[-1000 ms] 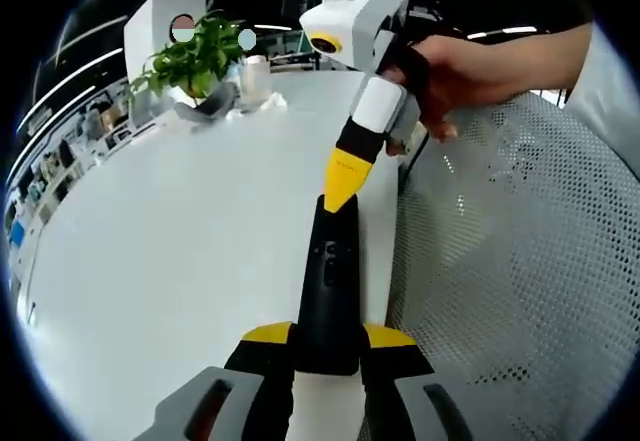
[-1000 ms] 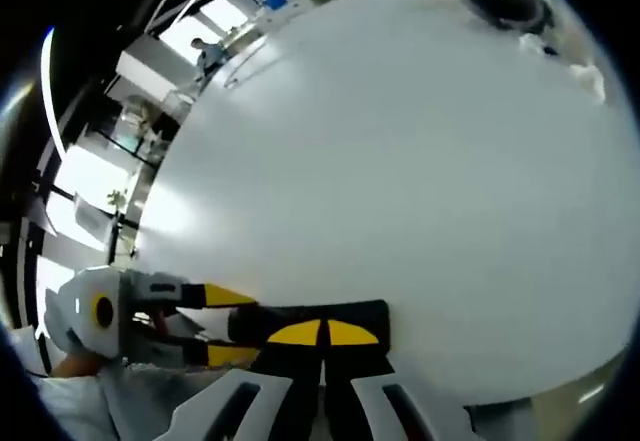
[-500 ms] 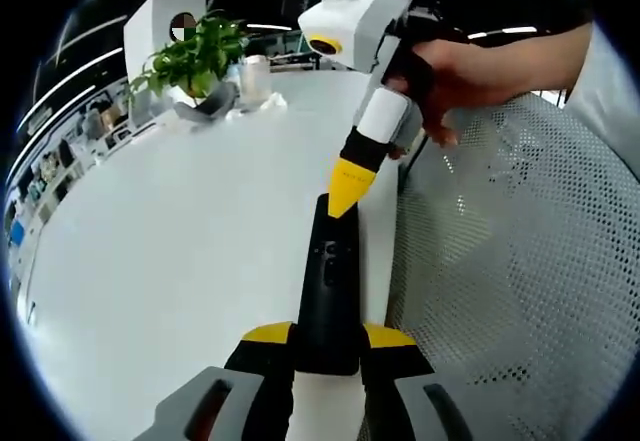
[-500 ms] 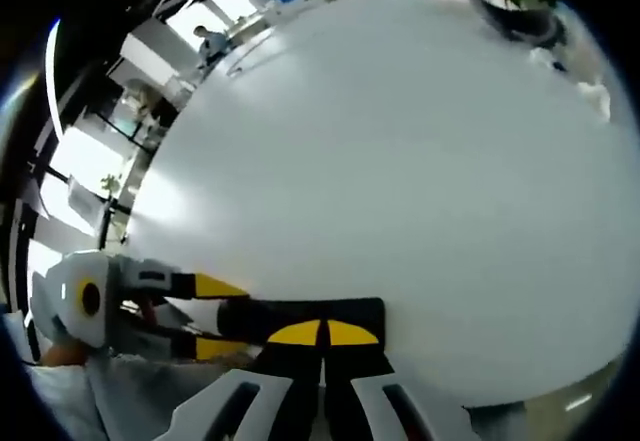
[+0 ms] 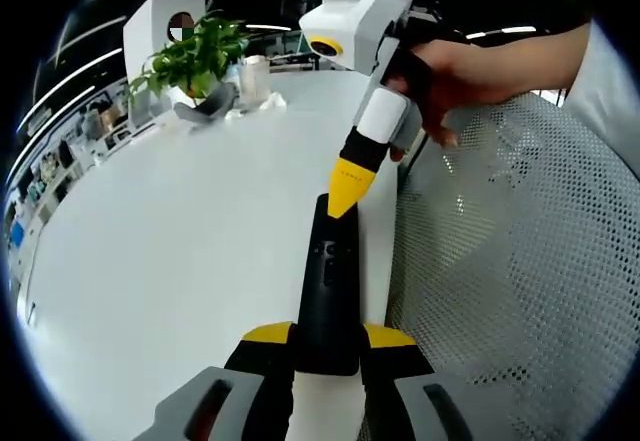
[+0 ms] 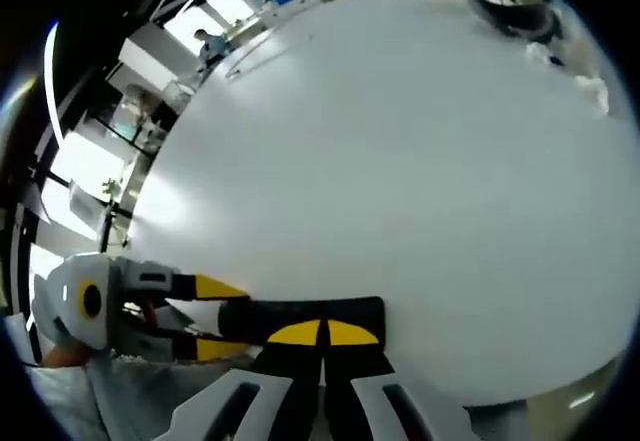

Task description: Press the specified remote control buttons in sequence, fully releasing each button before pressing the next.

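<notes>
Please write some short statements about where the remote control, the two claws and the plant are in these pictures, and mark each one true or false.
1. The left claw holds the black remote control between its yellow tips. True.
2. The right claw is wide open above the remote. False: its yellow tips are closed together into one point, at the far end of the remote.
3. The remote lies flat in the middle of the white table. False: it is gripped at its near end by the left claw, close to the table edge.
4. A green plant stands at the far side of the table. True.
5. A mesh chair back is beside the table edge. True.
</notes>
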`<action>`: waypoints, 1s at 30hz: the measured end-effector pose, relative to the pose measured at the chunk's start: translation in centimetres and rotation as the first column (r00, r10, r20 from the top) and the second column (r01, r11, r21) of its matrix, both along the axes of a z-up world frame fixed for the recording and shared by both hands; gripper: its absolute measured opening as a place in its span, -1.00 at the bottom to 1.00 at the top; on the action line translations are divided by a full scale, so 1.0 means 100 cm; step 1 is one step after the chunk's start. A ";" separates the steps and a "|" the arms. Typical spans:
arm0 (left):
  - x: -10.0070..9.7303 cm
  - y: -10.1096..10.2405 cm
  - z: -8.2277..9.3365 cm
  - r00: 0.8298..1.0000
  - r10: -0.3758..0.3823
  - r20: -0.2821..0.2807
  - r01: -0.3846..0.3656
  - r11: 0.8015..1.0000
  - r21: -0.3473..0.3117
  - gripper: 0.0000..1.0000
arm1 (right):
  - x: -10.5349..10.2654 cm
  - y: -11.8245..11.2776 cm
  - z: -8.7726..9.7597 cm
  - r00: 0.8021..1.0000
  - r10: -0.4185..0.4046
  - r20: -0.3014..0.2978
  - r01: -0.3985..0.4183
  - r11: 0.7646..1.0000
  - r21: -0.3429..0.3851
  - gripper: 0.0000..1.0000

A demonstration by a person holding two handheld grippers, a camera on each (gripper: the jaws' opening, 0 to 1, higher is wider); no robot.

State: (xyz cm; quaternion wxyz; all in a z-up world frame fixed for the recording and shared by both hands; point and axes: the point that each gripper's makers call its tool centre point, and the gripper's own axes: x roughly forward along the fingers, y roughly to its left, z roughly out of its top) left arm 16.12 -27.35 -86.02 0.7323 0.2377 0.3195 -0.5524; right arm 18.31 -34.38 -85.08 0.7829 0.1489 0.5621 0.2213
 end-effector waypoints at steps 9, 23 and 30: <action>-0.003 -0.001 0.000 1.000 -0.013 -0.003 0.013 1.000 0.000 -0.52 | 0.001 0.010 0.008 0.980 0.164 0.108 -0.151 0.981 -0.120 -1.00; -0.009 -0.004 0.000 0.999 -0.054 -0.006 0.054 0.999 0.003 -0.53 | 0.001 0.011 0.005 0.988 0.131 0.082 -0.125 0.989 -0.073 -1.00; -0.008 -0.005 0.000 0.999 -0.052 -0.012 0.052 0.999 0.001 -0.52 | -0.002 0.008 -0.003 0.988 0.146 0.054 -0.140 0.985 -0.100 -1.00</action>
